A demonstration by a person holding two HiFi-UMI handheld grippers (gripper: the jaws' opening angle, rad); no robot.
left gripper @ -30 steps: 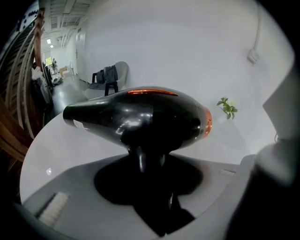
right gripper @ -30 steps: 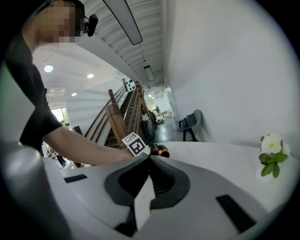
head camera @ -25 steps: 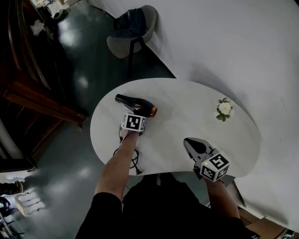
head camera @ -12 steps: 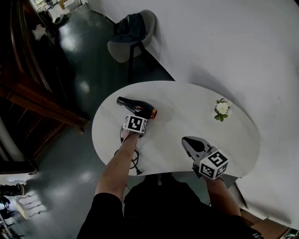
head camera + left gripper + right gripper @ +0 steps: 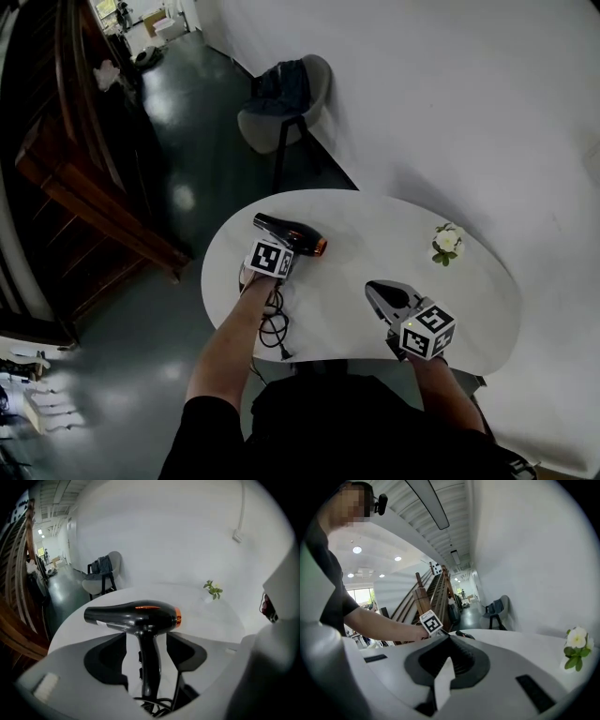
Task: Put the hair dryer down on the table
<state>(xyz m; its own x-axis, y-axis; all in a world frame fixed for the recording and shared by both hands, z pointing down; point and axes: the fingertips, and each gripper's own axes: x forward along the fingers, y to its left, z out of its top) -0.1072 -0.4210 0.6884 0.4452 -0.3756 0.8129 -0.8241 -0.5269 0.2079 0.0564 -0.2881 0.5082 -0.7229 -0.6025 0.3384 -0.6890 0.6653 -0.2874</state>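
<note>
A black hair dryer (image 5: 291, 234) with an orange nozzle ring lies on its side on the white oval table (image 5: 375, 234), near the left edge. In the left gripper view the hair dryer (image 5: 136, 616) has its handle pointing back between the jaws. My left gripper (image 5: 280, 247) (image 5: 146, 638) is open, with its pads standing clear of the handle on both sides. My right gripper (image 5: 377, 290) (image 5: 450, 640) hovers over the table's near right part, shut and empty.
The dryer's black cable (image 5: 274, 328) is coiled at the table's near left edge. A small white flower in a vase (image 5: 447, 244) stands at the far right. A grey chair (image 5: 281, 112) stands beyond the table and a wooden staircase (image 5: 84, 178) runs along the left.
The head view has shifted, so the table sits further right and lower in the frame. The hair dryer and both grippers keep their places on the table.
</note>
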